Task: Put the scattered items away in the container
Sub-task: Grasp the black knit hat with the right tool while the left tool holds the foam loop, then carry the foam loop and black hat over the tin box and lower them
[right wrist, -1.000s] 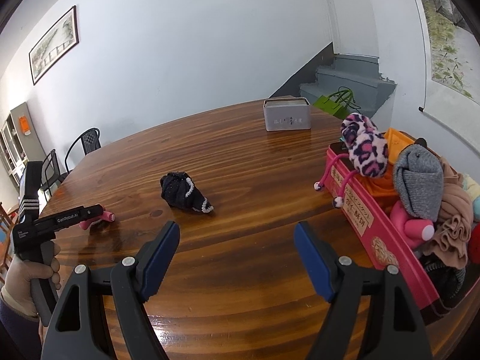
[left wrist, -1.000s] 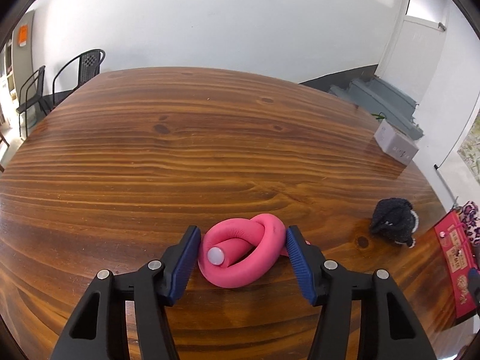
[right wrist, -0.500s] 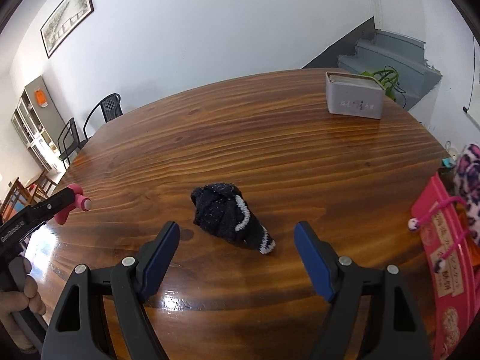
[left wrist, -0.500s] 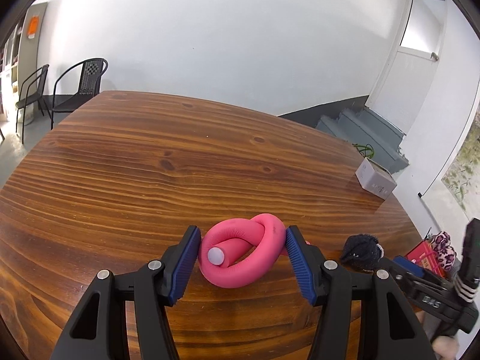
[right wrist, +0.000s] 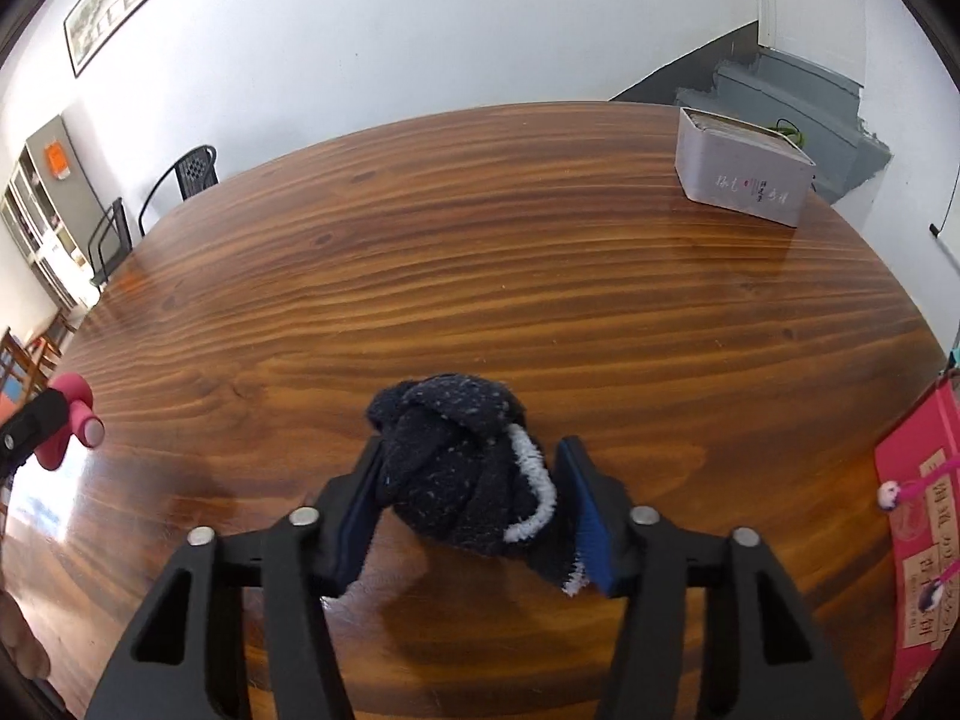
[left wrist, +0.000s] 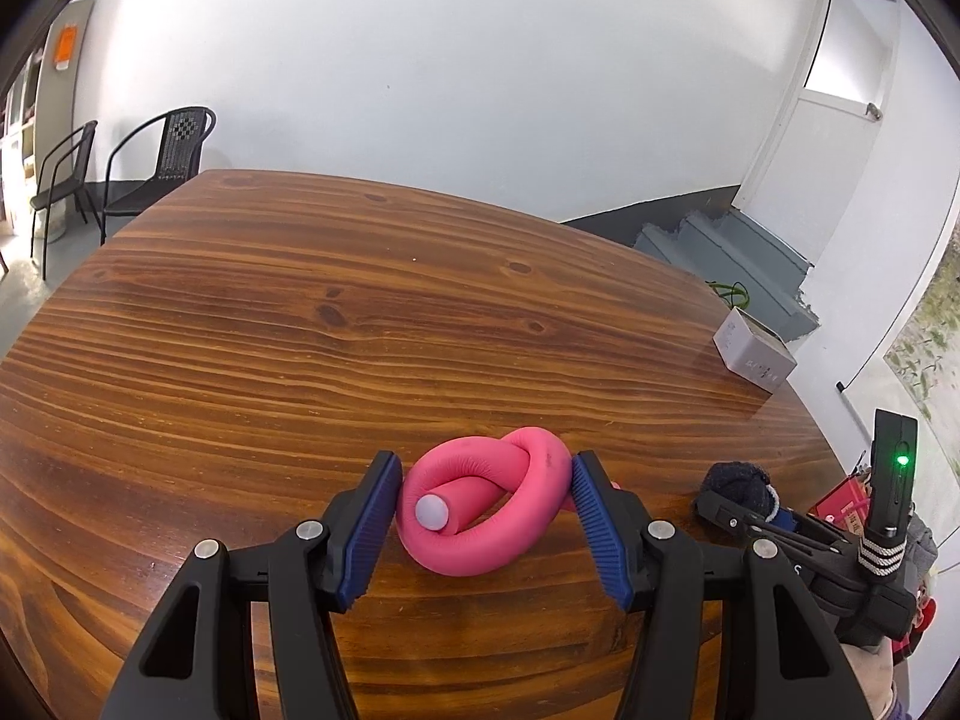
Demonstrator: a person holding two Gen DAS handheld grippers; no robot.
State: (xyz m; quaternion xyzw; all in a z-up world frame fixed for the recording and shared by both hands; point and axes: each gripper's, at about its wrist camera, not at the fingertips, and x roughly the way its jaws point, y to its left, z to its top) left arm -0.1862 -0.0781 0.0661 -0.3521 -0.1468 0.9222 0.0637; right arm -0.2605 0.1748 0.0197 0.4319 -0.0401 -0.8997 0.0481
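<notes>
My left gripper (left wrist: 483, 519) is shut on a knotted pink foam curler (left wrist: 480, 507) and holds it above the wooden table (left wrist: 300, 330). My right gripper (right wrist: 474, 507) is closed around a dark knit sock ball with white trim (right wrist: 462, 462) on the table; both pads touch it. The pink container (right wrist: 918, 516) stands at the right table edge. The curler also shows at the far left of the right wrist view (right wrist: 69, 420). The right gripper and the sock ball (left wrist: 741, 483) show at the right of the left wrist view.
A grey box (right wrist: 741, 171) stands at the far right of the table. Black chairs (left wrist: 162, 174) stand beyond the table's far left end. Grey stairs (left wrist: 738, 264) rise behind the table. The container's pom-pom strings (right wrist: 894, 492) hang over its side.
My right gripper has moved forward over the sock ball and closed on it. My left gripper has lifted the pink curler and swung toward the right.
</notes>
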